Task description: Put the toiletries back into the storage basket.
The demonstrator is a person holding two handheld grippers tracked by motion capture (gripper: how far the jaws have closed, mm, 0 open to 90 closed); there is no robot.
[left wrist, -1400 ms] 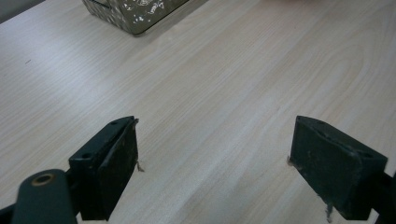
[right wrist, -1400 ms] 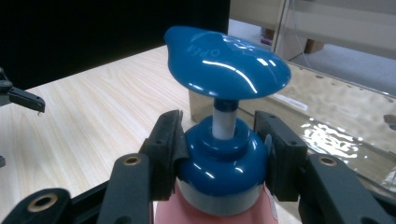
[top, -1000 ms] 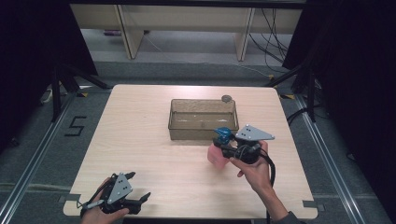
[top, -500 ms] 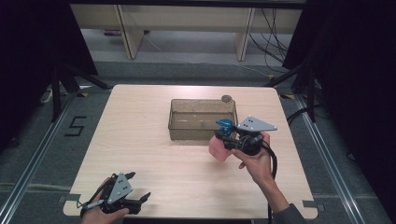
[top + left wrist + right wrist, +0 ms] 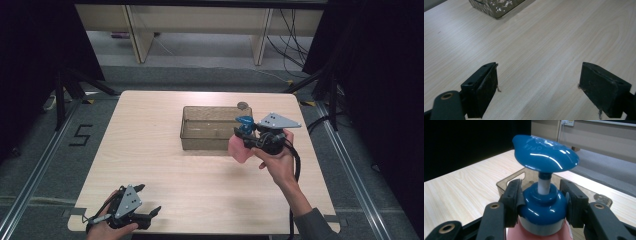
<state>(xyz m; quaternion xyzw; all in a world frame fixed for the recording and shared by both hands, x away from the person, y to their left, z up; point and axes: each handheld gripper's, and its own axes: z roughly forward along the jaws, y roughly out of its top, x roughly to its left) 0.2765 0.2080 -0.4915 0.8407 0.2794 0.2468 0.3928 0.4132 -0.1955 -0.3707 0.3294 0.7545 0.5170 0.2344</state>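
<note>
- Raised lettering on the blue pump head (image 5: 546, 152) reads "OPEN", seen upside down in the right gripper view; on the floor off the bench's left edge, a black mark (image 5: 80, 135) looks like the figure 5.
- The right tool (image 5: 253, 135), held in the person's right hand (image 5: 278, 159), is clamped on the blue collar (image 5: 541, 207) of a pink pump bottle (image 5: 239, 148), one black jaw pressed to each side of the collar just under the pump stem.
- The bottle hangs in the tool's grip over the right half of the bench (image 5: 150, 150), its pink body just in front of the near right corner of a clear brownish bin (image 5: 212, 129); whether its base touches the bench cannot be told.
- The bin stands near the far edge of the bench, a little right of centre; nothing can be made out inside it, and its near wall shows pale flecks in the left gripper view.
- A small round grey object (image 5: 243, 105) lies on the bench by the bin's far right corner.
- The left tool (image 5: 142, 215), held in the left hand (image 5: 102, 229), rests at the near left corner of the bench, its jaws wide apart with bare wood between them.
- A cable (image 5: 297, 170) trails from the right tool down past the forearm.
</note>
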